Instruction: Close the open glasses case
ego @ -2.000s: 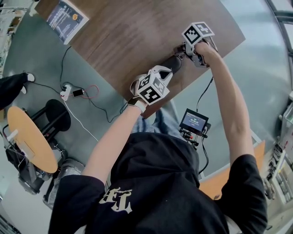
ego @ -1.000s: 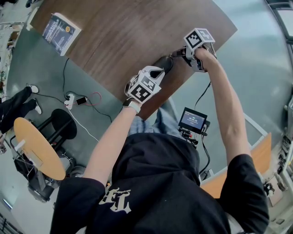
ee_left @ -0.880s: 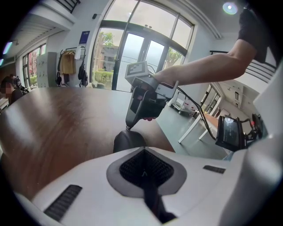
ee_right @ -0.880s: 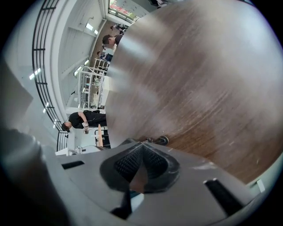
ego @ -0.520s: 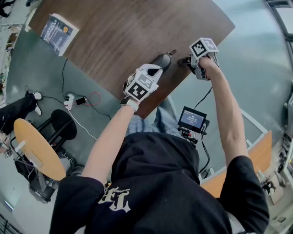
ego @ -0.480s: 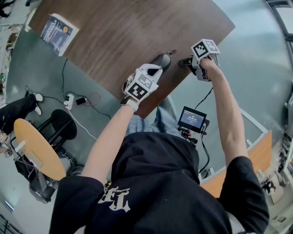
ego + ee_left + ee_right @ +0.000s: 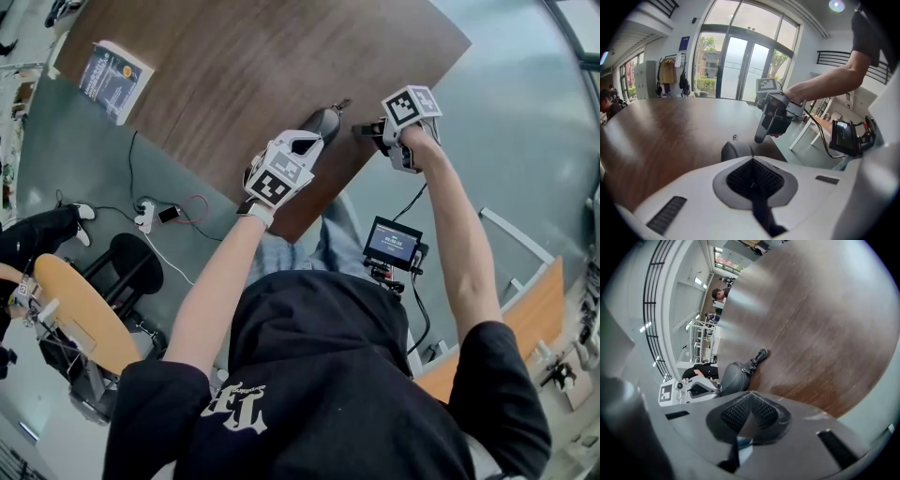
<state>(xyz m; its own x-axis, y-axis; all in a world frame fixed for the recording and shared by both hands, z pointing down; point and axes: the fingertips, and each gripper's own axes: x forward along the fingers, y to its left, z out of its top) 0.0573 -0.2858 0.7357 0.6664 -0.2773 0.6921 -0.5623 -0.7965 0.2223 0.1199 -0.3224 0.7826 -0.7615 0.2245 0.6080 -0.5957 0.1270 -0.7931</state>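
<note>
Glasses case (image 7: 322, 122): dark grey, smooth rounded shell with a zip tab, lying lid down by the near edge of the brown wood-grain table (image 7: 253, 66). Left gripper (image 7: 302, 142) is sitting just beside it, jaws pressing together, empty. Right gripper (image 7: 367, 129) is hovering near, jaws meeting on nothing. A book (image 7: 111, 80) is lying at the table's far left corner. Grey floor (image 7: 525, 141) and glass doors (image 7: 736, 65) are showing beyond.

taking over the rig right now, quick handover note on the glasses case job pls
Left gripper: fingers shut, empty, tips right by the glasses case; can't tell if they touch.
Right gripper: fingers shut, empty, held apart from the case.
Case lies near the table edge, between the two grippers.
Done: case looks zipped shut, pull strap lying out on the wood.
Left: probably just check the zip is fully round, then back both grippers off.
</note>
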